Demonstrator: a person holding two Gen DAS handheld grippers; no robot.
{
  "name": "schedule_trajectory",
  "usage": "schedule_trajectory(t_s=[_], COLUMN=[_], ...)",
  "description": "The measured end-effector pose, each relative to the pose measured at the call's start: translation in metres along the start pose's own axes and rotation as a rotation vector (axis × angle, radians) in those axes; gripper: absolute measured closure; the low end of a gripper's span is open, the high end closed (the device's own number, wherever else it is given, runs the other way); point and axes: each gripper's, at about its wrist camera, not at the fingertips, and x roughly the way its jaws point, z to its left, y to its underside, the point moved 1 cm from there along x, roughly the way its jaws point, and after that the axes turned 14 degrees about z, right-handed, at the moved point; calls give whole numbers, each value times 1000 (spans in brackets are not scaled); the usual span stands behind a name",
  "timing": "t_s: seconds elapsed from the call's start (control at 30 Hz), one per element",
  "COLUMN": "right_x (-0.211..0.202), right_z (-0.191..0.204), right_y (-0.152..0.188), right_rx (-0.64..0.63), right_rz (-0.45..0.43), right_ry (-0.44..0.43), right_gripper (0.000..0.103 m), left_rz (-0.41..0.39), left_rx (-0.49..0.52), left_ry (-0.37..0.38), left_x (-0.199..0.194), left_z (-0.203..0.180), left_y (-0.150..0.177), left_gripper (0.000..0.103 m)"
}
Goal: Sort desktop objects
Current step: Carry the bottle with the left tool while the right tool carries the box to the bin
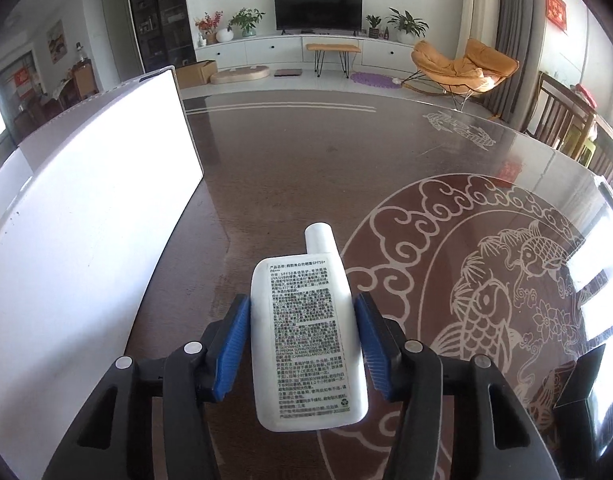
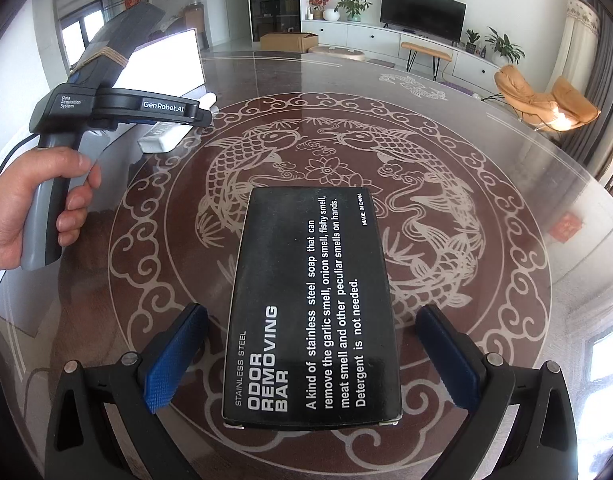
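A white flat bottle (image 1: 306,340) with black print and a round cap lies along my left gripper (image 1: 302,304), whose blue pads press on its two sides. The right wrist view shows the same bottle (image 2: 162,138) low over the table under that gripper, whose handle a hand (image 2: 46,200) holds. A black box (image 2: 314,264) printed "ODOR REMOVING BAR" lies flat on the glass table (image 2: 486,168). My right gripper (image 2: 312,314) stands open around its near end, with a gap between each pad and the box.
A large white box (image 1: 86,220) stands on the table's left side, close beside the bottle. The round glass top carries a fish pattern (image 1: 486,300). Wooden chairs (image 1: 566,120) stand past the table's right rim.
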Motion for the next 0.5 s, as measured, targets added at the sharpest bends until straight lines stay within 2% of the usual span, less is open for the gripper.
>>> schedule_trajectory(t_s=[0.13, 0.5], right_x=[0, 0], right_z=[0, 0], right_y=[0, 0], right_rx=[0, 0], right_rz=[0, 0], right_ry=[0, 0], right_gripper=[0, 0], left_rz=[2, 25], left_rx=[-15, 73], left_ry=[24, 72], left_x=[-7, -48], left_z=[8, 8], left_y=[15, 98], left_gripper=[52, 52])
